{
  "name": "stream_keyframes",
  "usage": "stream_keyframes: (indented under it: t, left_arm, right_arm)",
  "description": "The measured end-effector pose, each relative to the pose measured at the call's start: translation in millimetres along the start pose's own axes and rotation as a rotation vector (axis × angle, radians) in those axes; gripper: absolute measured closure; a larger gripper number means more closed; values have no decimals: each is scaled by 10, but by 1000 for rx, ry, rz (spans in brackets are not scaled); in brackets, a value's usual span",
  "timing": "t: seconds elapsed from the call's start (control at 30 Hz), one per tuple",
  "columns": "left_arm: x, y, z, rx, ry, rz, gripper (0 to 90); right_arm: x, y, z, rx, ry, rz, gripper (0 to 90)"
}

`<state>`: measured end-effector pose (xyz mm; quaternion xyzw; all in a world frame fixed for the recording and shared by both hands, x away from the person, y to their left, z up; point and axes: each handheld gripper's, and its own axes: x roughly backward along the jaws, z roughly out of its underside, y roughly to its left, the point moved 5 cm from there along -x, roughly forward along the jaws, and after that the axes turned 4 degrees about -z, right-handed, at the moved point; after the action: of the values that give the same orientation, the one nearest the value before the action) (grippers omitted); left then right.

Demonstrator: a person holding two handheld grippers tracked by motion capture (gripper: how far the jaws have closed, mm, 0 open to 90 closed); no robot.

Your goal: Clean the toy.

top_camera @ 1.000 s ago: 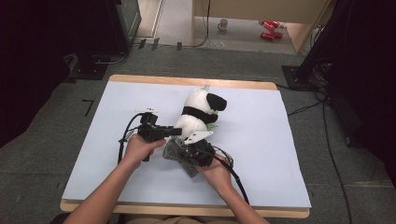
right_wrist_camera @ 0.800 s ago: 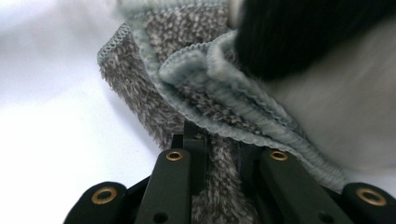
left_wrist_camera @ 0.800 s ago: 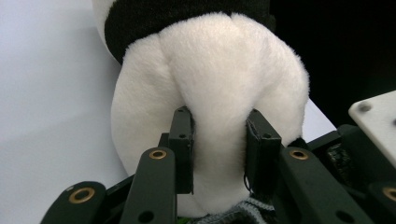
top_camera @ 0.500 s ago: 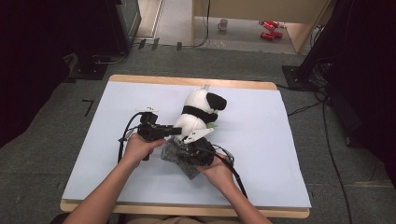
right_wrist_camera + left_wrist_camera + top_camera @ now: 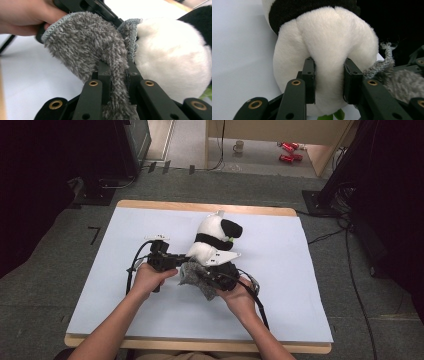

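Toy: plush panda (image 5: 212, 237) lies mid-table, pinched by left gripper (image 5: 329, 82) to steady it.
Cloth: grey rag (image 5: 100, 50) clamped in right gripper (image 5: 117, 82), pressed against fur, probably for wiping.

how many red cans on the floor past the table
2. Both lie on the floor beyond the table's far edge, top right of the high view: one red can farther back, the other just nearer. More may be hidden.

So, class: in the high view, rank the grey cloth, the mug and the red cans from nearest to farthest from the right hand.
1. Grey cloth: just left of the right hand.
2. Mug: on the floor beyond the table.
3. Red cans: beside it; too close to call against the mug.
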<state>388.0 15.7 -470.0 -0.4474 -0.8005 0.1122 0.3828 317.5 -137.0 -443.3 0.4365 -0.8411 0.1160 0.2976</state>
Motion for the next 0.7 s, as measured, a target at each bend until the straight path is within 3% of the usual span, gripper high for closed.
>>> stream_keyframes:
  t: [0.13, 0.37, 0.47, 0.53, 0.7]
  left_arm:
    - [3, 24, 11, 1, 4, -8, 684]
    - [-4, 15, 15, -7, 1, -15, 684]
    - [-4, 12, 16, -8, 0, -13, 682]
    - [-3, 11, 15, -7, 1, -10, 678]
    - [3, 16, 10, -2, -1, -6, 672]
  right_arm:
    - [-92, 8, 74, 27, -16, 11, 803]
    - [-186, 51, 159, 51, 21, -2, 805]
    - [-264, 73, 226, 54, 62, -15, 805]
    - [-349, 93, 305, 78, 119, 3, 805]
    - [-461, 64, 414, 50, 173, -4, 805]
